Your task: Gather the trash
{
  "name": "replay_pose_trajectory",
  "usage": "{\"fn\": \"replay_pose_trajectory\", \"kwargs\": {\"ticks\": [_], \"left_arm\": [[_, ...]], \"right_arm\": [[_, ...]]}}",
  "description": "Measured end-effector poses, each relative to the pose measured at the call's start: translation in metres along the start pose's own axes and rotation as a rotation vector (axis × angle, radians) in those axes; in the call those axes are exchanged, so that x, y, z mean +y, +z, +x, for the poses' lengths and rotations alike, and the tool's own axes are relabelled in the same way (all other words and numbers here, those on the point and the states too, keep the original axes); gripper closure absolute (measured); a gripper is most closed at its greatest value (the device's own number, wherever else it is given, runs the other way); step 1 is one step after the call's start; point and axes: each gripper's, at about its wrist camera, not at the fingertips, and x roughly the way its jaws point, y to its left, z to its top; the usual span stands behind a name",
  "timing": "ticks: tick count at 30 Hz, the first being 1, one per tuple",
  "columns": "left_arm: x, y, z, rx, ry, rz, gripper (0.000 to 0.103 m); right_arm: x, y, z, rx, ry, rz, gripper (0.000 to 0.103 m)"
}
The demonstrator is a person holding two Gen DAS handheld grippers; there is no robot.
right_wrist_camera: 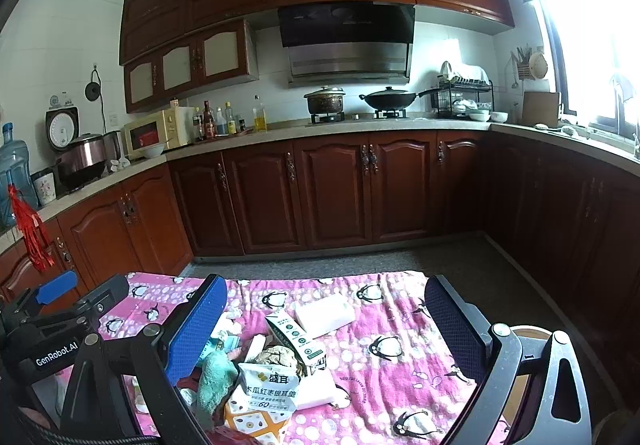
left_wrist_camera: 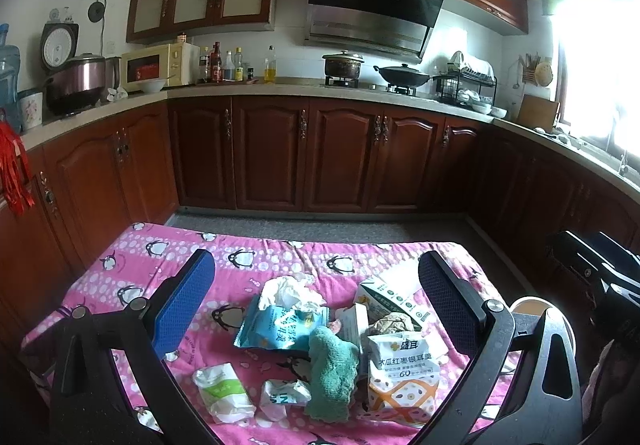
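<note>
The left gripper [left_wrist_camera: 316, 285] was held wide open above the pink penguin-print cloth [left_wrist_camera: 132, 269], with nothing between its blue-padded fingers [left_wrist_camera: 184, 305] and no contact made with anything. The trash was heaped on the cloth, and in the left wrist view most of it was framed between the spread fingers. The green knitted rag [left_wrist_camera: 332, 377] is taken as the landmark. Just behind and left of the rag a blue snack bag [left_wrist_camera: 276, 329] was seen, with crumpled white tissue [left_wrist_camera: 292, 291] at its far end. Touching the rag on its right lay a white and orange food pouch [left_wrist_camera: 402, 377]; behind that pouch a crumpled brown paper [left_wrist_camera: 390, 323] and an opened white carton [left_wrist_camera: 384, 297] were piled. In front and left of the rag lay a small crumpled wrapper [left_wrist_camera: 282, 397] and, further left, a white and green wrapper [left_wrist_camera: 222, 391].

The right gripper [right_wrist_camera: 326, 319] was likewise spread fully, empty and clear of everything. In its view the rag [right_wrist_camera: 214, 379] lay just beside the left finger [right_wrist_camera: 198, 329], with the pouch [right_wrist_camera: 268, 391] to its right. Well behind the rag, a flat white packet [right_wrist_camera: 326, 315] rested on the cloth beside the carton [right_wrist_camera: 296, 337].
</note>
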Motion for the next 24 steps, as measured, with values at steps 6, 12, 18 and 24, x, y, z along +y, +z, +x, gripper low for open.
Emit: {"fn": "replay_pose_trajectory", "kwargs": {"ticks": [6, 12, 18, 24], "left_arm": [[-0.0011, -0.0036, 0.0017, 0.01, 0.01, -0.004, 0.001], [0.0013, -0.0057, 0.0036, 0.01, 0.009, -0.003, 0.001], [0.0008, -0.0075, 0.0038, 0.009, 0.011, -0.002, 0.001], [0.0031, -0.0089, 0.0063, 0.012, 0.015, -0.002, 0.001]], "right_arm": [[-0.0021, 0.0002, -0.0002, 0.002, -0.004, 0.003, 0.005], [-0.0029, -0.0001, 0.0005, 0.004, -0.007, 0.005, 0.005], [-0.0045, 0.0, 0.0006, 0.006, -0.011, 0.007, 0.005], [-0.0063, -0.0008, 0.0021, 0.012, -0.013, 0.008, 0.004]]}}
